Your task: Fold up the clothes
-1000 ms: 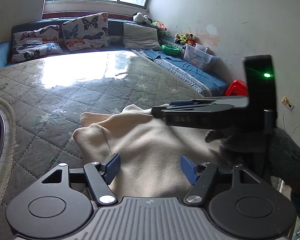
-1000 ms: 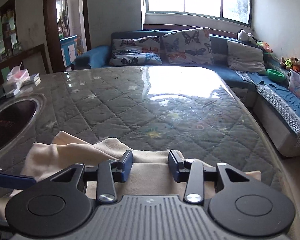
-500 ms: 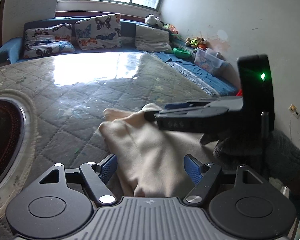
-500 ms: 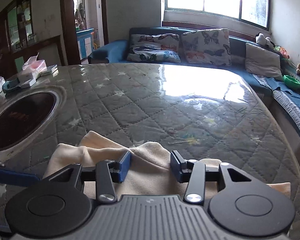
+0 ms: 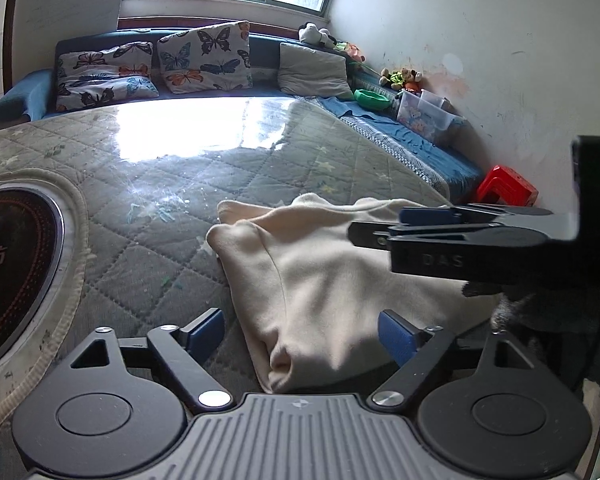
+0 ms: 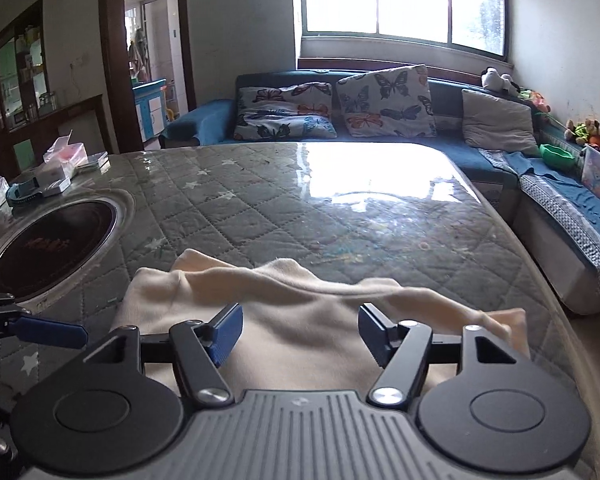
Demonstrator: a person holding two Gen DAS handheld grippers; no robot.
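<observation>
A cream garment [image 5: 320,280] lies bunched in folds on the quilted grey-green table cover [image 5: 160,200]. My left gripper [image 5: 300,330] hovers over its near left edge, jaws wide and still opening, the pads apart from the cloth. My right gripper [image 5: 384,226] comes in from the right, held by a gloved hand [image 5: 540,308]. In the right wrist view the garment [image 6: 300,292] stretches across below my right gripper [image 6: 300,328], whose jaws are opening with nothing pressed between them. One blue fingertip [image 6: 48,330] of the left gripper shows at the left.
A round dark hotplate [image 6: 52,248] is set into the table at the left, with small boxes [image 6: 60,168] behind it. A blue sofa with butterfly pillows [image 6: 384,104] wraps the far and right sides. The table's right edge [image 6: 540,280] drops to the floor; a red stool [image 5: 508,186] stands there.
Both grippers' jaws have spread wider. The right gripper has drawn back toward the right, off the garment's middle. The garment now lies loose on the table.
</observation>
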